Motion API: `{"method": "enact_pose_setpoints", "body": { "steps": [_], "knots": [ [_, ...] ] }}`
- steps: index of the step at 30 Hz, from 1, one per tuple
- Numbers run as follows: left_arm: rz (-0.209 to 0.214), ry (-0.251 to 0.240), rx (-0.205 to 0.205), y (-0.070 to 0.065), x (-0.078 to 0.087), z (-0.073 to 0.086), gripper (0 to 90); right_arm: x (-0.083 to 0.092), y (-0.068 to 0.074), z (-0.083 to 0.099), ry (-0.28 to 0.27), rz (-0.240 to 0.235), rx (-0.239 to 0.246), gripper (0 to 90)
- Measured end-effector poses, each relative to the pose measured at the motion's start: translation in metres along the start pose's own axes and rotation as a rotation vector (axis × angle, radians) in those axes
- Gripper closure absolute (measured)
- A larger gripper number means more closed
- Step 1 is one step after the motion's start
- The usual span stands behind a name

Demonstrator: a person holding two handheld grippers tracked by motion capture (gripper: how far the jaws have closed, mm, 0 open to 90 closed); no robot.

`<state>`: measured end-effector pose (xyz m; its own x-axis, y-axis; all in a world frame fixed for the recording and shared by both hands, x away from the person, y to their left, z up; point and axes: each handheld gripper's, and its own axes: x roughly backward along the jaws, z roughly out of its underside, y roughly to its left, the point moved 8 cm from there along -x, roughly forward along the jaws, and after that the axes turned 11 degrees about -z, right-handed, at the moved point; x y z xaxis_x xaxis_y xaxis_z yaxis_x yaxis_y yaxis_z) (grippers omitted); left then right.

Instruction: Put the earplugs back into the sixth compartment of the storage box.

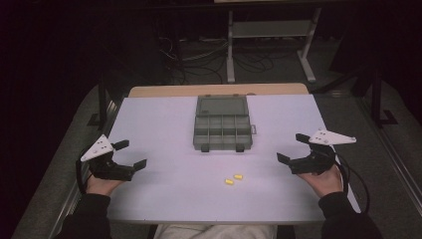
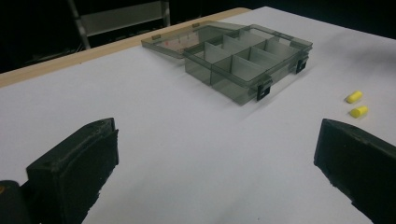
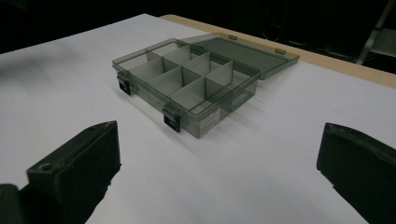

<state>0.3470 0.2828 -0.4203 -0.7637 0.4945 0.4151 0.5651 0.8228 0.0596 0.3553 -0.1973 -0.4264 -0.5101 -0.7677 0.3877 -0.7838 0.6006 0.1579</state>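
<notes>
left gripper (image 1: pixel 133 154): jaws wide, nothing between them, near table's left edge | right gripper (image 1: pixel 289 148): jaws wide, holding nothing, near right edge | two small yellow foam earplugs (image 1: pixel 233 179): on the white tabletop (image 1: pixel 164 124), between the grippers, just in front of box | smoky-grey clear plastic compartment box (image 1: pixel 222 130): lid open, flat behind it, mid-table | path to earplugs unobstructed

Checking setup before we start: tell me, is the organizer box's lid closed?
No. The organizer box has its lid folded back flat on the table, leaving the compartments exposed.
</notes>
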Motion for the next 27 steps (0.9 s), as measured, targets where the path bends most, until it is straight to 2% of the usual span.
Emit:
{"method": "enact_pose_setpoints", "body": {
  "steps": [13,16,20,27],
  "knots": [
    [-0.001,0.0,-0.001,-0.0005,0.002,0.0002,0.0,0.0003,0.0006,0.0025,0.021,0.019,0.007,0.0],
    [-0.008,0.008,-0.015,-0.0005,0.0029,-0.0004,0.0,0.0006,0.0005,0.0028,0.02,0.021,0.005,0.0],
    [0.006,0.021,-0.011,-0.0007,0.0026,-0.0004,0.0,0.0003,0.0006,0.0026,0.021,0.019,0.006,0.0],
    [0.029,0.037,-0.053,-0.0085,0.0019,-0.0093,0.0,0.0006,0.0018,0.0019,0.018,0.01,0.005,0.0]
  ]
}}
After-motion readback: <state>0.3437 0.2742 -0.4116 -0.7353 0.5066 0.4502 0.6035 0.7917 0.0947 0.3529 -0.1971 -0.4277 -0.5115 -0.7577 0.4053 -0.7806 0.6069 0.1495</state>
